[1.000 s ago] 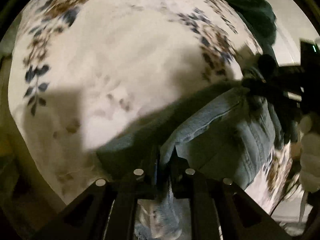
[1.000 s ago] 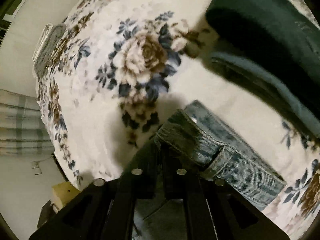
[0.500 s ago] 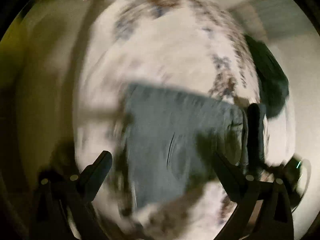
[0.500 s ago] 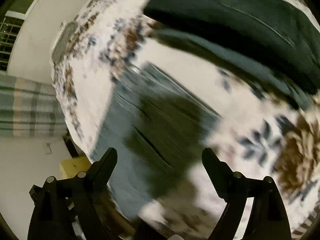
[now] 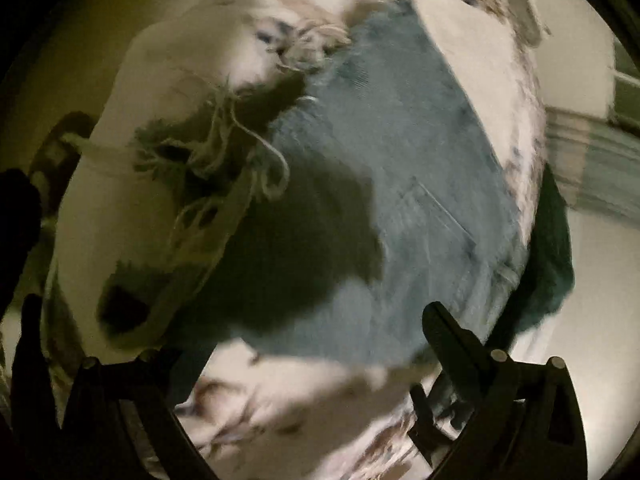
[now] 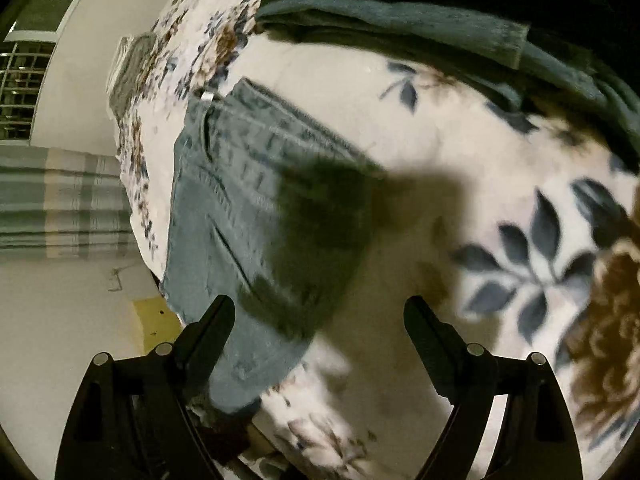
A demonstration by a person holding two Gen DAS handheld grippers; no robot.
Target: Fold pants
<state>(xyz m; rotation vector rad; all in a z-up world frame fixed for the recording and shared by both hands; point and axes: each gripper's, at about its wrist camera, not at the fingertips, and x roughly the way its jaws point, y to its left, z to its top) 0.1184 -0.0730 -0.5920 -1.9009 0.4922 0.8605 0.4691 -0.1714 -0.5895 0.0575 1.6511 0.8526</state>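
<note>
The blue denim pants (image 5: 400, 184) lie folded flat on the floral blanket (image 5: 288, 396). White frayed threads (image 5: 236, 136) hang at their left edge. My left gripper (image 5: 296, 344) is open and empty, raised above the near edge of the pants. In the right wrist view the pants (image 6: 248, 184) lie left of centre with the waistband toward the far side. My right gripper (image 6: 320, 312) is open and empty above the blanket (image 6: 460, 132), its left finger (image 6: 212, 320) over the pants' edge.
A dark green garment (image 6: 440, 20) lies on the blanket beyond the pants, also at the right in the left wrist view (image 5: 552, 264). A grey flat object (image 6: 132, 68) rests near the blanket's far left edge. Pale floor (image 6: 72, 320) and a striped curtain (image 6: 60, 200) are at left.
Both grippers have let go of the denim, opened wide and lifted away. The pants now lie flat on the blanket. Both views have swung sharply.
</note>
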